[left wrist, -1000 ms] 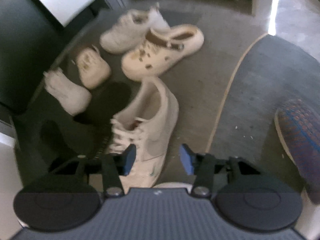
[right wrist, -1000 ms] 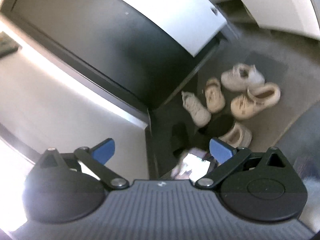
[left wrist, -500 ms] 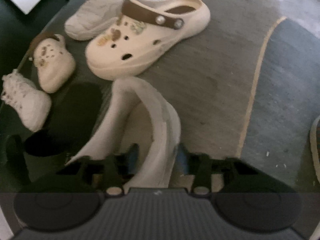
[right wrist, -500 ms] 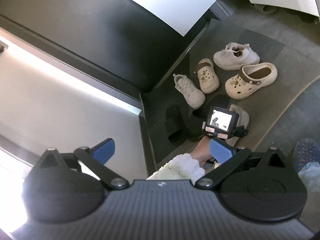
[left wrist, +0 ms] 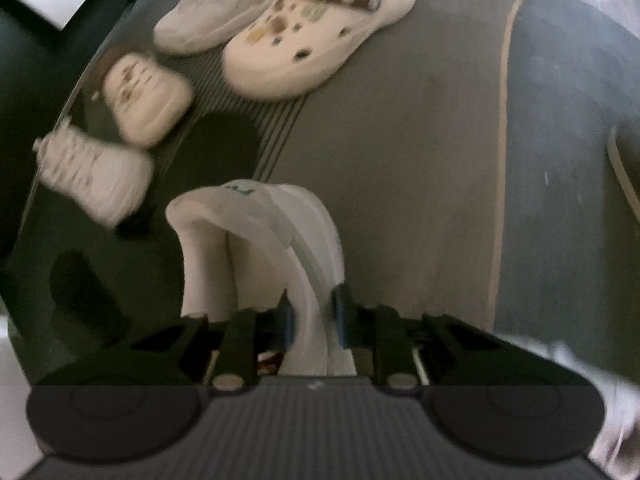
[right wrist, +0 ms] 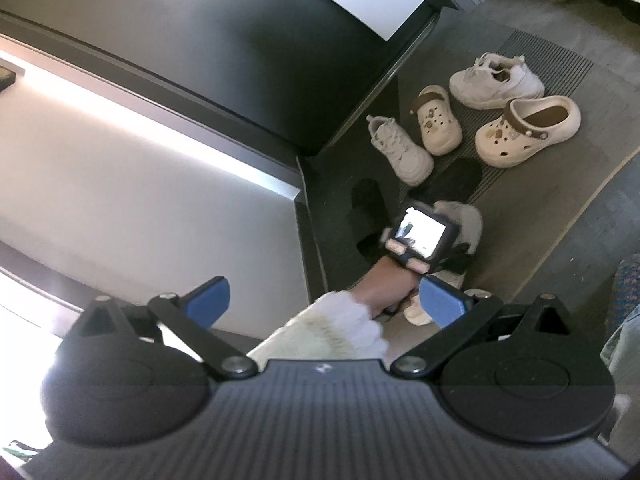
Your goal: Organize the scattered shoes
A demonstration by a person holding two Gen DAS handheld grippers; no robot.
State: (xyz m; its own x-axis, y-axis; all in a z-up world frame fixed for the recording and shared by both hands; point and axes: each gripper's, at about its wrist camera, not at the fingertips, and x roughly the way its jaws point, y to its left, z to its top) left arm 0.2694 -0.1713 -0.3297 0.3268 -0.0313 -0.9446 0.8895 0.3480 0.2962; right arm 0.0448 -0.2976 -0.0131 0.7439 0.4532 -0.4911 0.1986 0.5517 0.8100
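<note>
The left gripper [left wrist: 311, 318] is pinched tight on the side wall of the white lace-up sneaker [left wrist: 260, 248] right under it, so the pick-up step is on, and next it should probably lift it, while the right gripper [right wrist: 324, 300] hangs open, empty.

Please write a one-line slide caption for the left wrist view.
Left hand-held gripper shut on a white sneaker's side wall, with two clogs and two more sneakers on the mat beyond.
</note>
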